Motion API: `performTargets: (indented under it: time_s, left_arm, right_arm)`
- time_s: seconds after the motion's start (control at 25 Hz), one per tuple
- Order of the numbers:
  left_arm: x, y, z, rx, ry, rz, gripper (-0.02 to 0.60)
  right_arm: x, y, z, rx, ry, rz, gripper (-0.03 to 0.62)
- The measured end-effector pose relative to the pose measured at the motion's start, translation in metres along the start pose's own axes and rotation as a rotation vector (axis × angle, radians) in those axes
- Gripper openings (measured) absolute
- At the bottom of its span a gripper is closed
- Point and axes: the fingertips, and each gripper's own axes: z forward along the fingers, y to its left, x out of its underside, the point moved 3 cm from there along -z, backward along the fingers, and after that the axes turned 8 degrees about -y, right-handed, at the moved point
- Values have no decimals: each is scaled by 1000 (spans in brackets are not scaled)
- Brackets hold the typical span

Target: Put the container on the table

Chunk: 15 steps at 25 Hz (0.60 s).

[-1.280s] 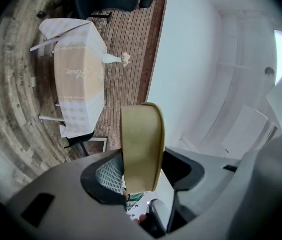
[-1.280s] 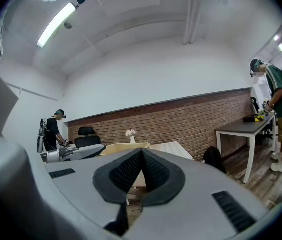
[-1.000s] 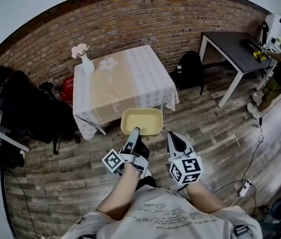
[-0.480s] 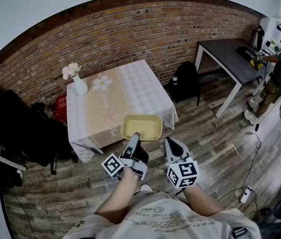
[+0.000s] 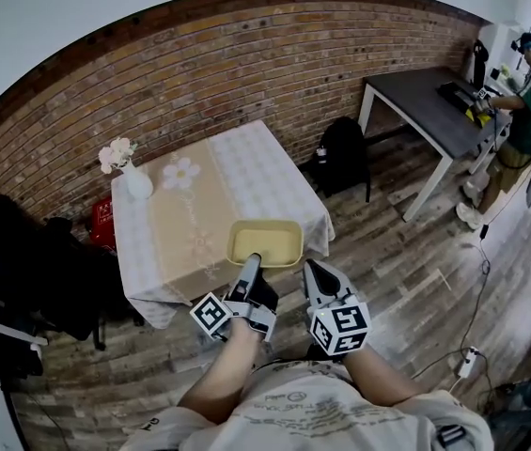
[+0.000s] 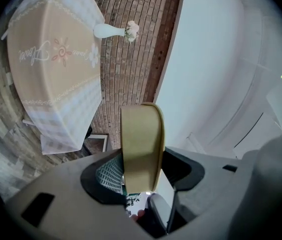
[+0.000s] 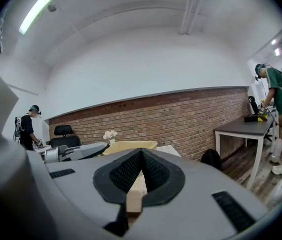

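We held the container [image 5: 266, 242] in the air by the near edge of the surface [image 5: 199, 205], left gripper [image 5: 252, 263] and right gripper [image 5: 311, 272] fingers [image 6: 110, 174] each clamped on its near rim; it looked like light, stiff, smooth plastic, best carried by that rim

Most of the cloth-covered table [image 5: 218, 191] is free, with a flower vase [image 5: 135, 182] at its far-left corner.
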Motion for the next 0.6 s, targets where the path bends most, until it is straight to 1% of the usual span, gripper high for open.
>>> performTargets:
  time_s: [0.12,0.28,0.6]
  left_arm:
    - [-11,10,11,-23,-7,3,233]
    - [-27,20,32,-31,-34,7,233]
    - [-43,51,81,-54,-83,60,233]
  right_arm:
    - [3,-5,18,-6,13,1,2]
    - [2,-16,49,-23,17,6,2]
    - [16,-54,109,-88,51,26,2]
